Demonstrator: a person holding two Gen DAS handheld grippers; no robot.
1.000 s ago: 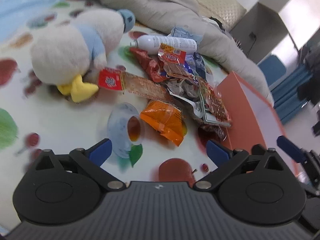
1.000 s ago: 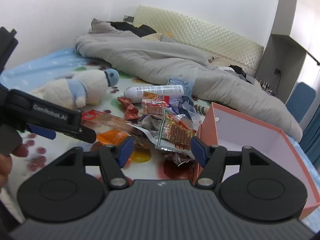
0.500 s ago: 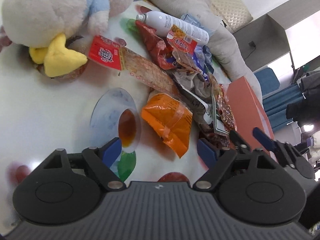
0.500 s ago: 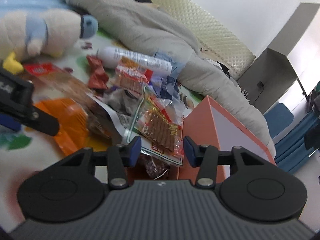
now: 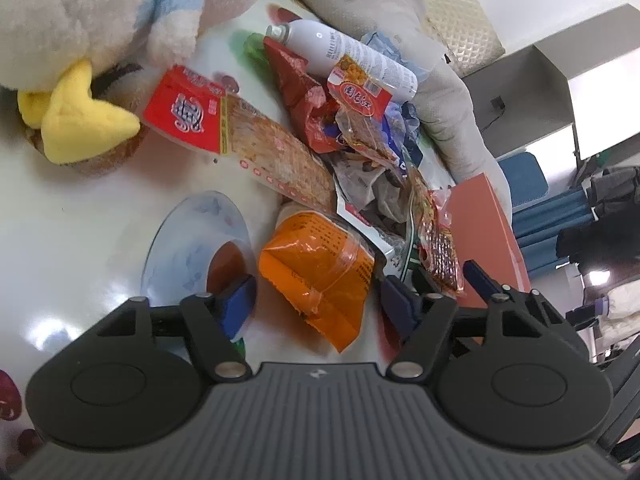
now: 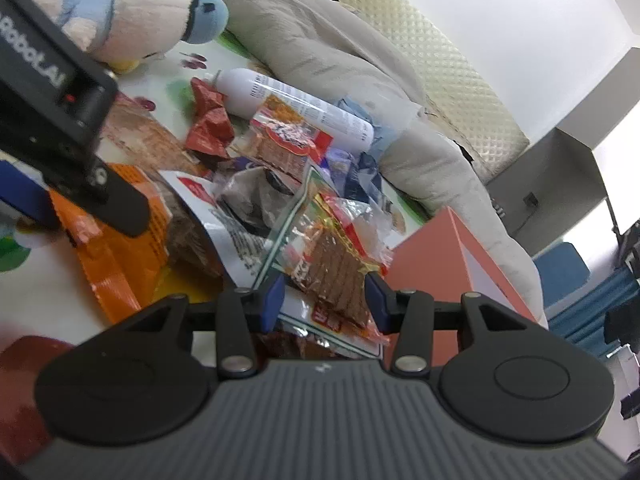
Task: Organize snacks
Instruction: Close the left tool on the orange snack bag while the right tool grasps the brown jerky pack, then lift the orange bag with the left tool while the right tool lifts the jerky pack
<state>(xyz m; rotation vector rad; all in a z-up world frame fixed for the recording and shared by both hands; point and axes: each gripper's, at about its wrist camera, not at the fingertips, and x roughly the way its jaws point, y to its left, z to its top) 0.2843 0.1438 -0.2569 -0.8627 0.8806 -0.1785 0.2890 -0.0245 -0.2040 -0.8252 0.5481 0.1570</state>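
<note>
Plush toy (image 5: 100,20) (bottle (image 5: 344,52) beside) – crowding snack pile (image 5: 360,152)

1. The snack pile (image 5: 360,168) lies at 12 o'clock from the left wrist camera.
2. The plush toy (image 5: 100,32) sits at 10 o'clock.
3. The box (image 5: 486,240) stands at 2 o'clock, touching the pile.
4. The bottle (image 5: 352,54) lies behind the pile, the blanket (image 6: 320,48) behind it.
</note>
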